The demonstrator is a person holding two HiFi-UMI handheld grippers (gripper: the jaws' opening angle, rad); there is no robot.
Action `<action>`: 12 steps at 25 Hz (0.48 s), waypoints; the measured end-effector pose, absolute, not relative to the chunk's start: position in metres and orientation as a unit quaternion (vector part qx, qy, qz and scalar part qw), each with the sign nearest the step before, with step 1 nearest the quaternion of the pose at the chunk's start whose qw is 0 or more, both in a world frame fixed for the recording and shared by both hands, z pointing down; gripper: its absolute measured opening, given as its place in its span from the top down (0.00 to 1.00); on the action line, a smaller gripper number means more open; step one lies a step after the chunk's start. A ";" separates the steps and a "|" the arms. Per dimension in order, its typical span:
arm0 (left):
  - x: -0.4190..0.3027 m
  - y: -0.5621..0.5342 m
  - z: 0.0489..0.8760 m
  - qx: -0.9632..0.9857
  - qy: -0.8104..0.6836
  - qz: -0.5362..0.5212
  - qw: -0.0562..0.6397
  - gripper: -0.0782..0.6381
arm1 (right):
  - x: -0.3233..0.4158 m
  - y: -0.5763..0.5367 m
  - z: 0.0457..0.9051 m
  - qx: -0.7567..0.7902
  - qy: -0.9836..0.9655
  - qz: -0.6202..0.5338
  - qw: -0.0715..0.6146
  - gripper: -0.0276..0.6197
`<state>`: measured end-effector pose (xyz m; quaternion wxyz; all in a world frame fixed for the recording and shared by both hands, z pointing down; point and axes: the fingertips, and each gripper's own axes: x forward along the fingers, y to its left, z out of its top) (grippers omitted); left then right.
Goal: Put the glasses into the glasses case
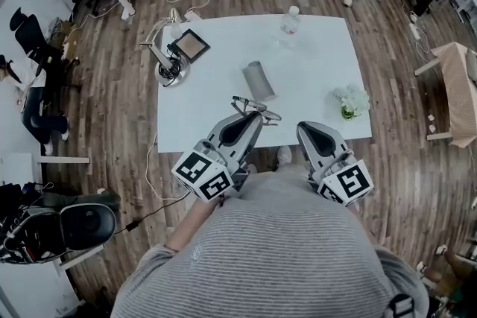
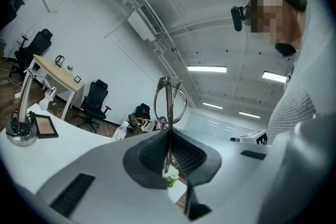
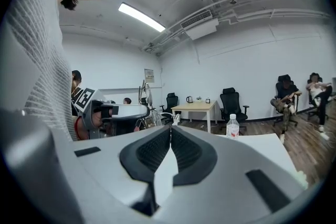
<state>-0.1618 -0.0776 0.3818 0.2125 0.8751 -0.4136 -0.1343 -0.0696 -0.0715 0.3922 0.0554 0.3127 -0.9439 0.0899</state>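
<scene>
One glasses case (image 1: 258,80) on table (image 1: 320,71); left gripper (image 2: 169,132) jaws clamped on glasses (image 2: 169,93), right gripper (image 3: 169,132) jaws together

Steep overhead, two level; table (image 1: 320,71) shared.

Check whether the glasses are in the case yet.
Out. The left tool is shut on the glasses at the near edge of the table; the grey case lies apart, farther back.

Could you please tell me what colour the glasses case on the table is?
Grey; the glasses case shows best in the head view.
</scene>
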 end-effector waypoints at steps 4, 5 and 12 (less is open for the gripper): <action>-0.160 -0.096 0.384 0.871 -0.421 -0.125 0.220 0.85 | -0.069 -0.086 0.392 0.301 -0.948 0.088 0.060 0.94; -0.161 -0.100 0.385 0.870 -0.423 -0.123 0.222 0.85 | -0.068 -0.089 0.391 0.300 -0.948 0.087 0.061 0.94; -0.159 -0.125 0.405 0.859 -0.432 -0.095 0.259 0.85 | -0.060 -0.109 0.395 0.295 -0.949 0.091 0.063 0.94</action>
